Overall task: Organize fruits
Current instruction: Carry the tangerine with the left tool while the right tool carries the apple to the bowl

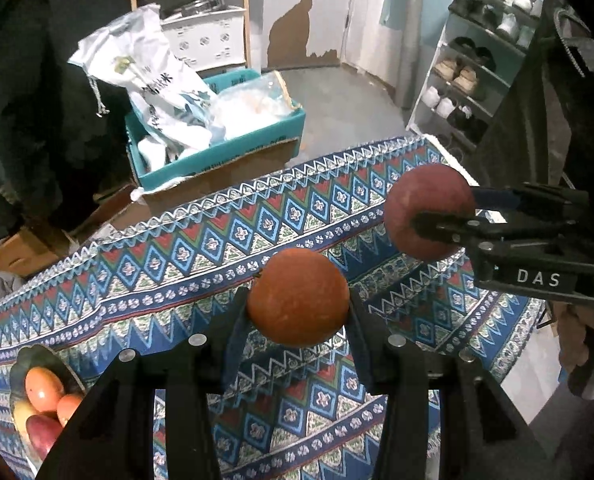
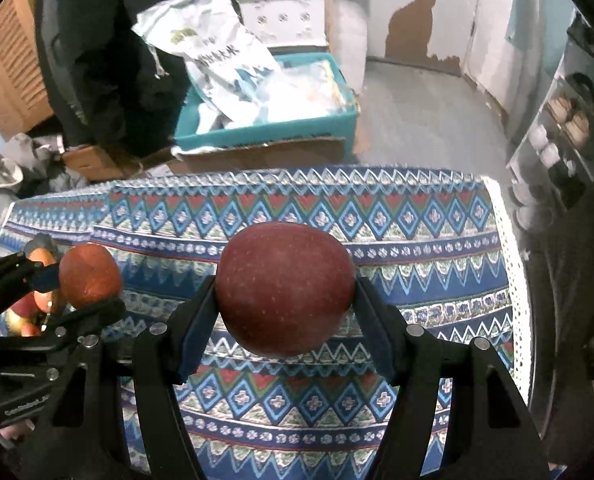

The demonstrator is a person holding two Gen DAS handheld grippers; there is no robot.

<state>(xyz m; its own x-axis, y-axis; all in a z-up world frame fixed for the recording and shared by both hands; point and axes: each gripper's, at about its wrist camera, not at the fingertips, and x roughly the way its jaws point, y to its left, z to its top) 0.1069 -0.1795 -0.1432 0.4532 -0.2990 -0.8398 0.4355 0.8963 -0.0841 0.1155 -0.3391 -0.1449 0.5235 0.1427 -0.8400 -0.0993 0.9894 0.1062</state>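
Note:
My left gripper (image 1: 298, 309) is shut on an orange-red apple (image 1: 298, 297) and holds it above the patterned tablecloth (image 1: 177, 264). My right gripper (image 2: 285, 300) is shut on a dark red apple (image 2: 285, 286), also held above the cloth. In the left wrist view the right gripper (image 1: 441, 214) and its dark red apple (image 1: 427, 204) show at the right. In the right wrist view the left gripper (image 2: 73, 284) and its orange-red apple (image 2: 90, 275) show at the left. A metal bowl (image 1: 23, 360) holding several fruits (image 1: 43, 388) sits on the cloth at the lower left.
Beyond the table's far edge a teal box (image 1: 225, 148) holds a white printed bag (image 1: 153, 80) and plastic packs. Cardboard boxes (image 1: 21, 252) lie on the floor at left. A shoe rack (image 1: 477, 68) stands at right, a wooden shelf (image 1: 201, 12) behind.

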